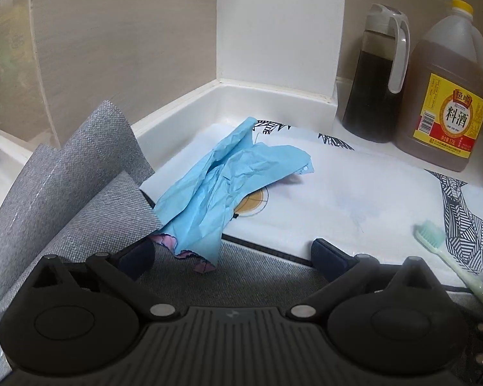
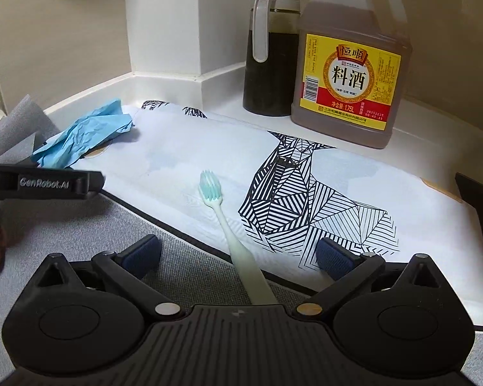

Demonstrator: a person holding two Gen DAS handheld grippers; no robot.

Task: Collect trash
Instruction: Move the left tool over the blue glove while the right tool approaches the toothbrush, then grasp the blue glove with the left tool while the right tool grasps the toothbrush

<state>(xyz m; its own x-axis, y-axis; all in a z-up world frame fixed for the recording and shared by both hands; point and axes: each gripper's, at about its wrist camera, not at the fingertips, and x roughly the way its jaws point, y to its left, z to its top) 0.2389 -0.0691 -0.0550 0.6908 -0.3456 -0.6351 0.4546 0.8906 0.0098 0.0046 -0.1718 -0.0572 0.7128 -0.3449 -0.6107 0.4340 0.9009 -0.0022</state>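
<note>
On the left, our left gripper (image 1: 232,254), jaws apart, faces crumpled blue paper (image 1: 222,186) on the patterned cloth (image 1: 354,199). On the right, our right gripper (image 2: 238,254), jaws apart, straddles a toothbrush (image 2: 228,222). Closing carelessly could snag the cloth.

The jug (image 2: 351,61), beyond the right gripper's fingers (image 2: 333,254), has a yellow and red label (image 2: 347,82) reading "恒顺", "料酒" and "1.75L". The left gripper (image 2: 45,183), off to the left of those fingers, bears "GenRobot.AI" on its side.
</note>
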